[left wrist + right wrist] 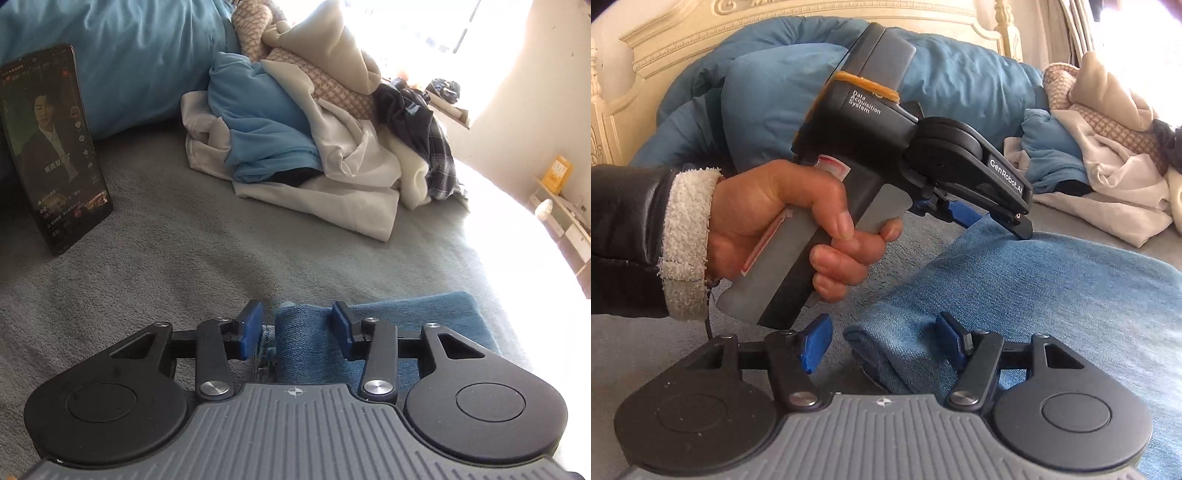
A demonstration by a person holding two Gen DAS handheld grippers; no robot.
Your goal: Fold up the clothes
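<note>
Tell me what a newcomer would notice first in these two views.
Nearest the cameras, blue jeans lie on the grey bed cover, with the left gripper at one edge of them and the right gripper at a folded edge. Behind them, near the bright window, sits an unfolded pile of clothes in blue, cream and plaid. A phone with a lit screen stands propped at the far left of the left wrist view.

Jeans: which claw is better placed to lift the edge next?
Left: the left claw seems to pinch the jeans at the edge, tenting it; the right claw only straddles a fold, open.
</note>
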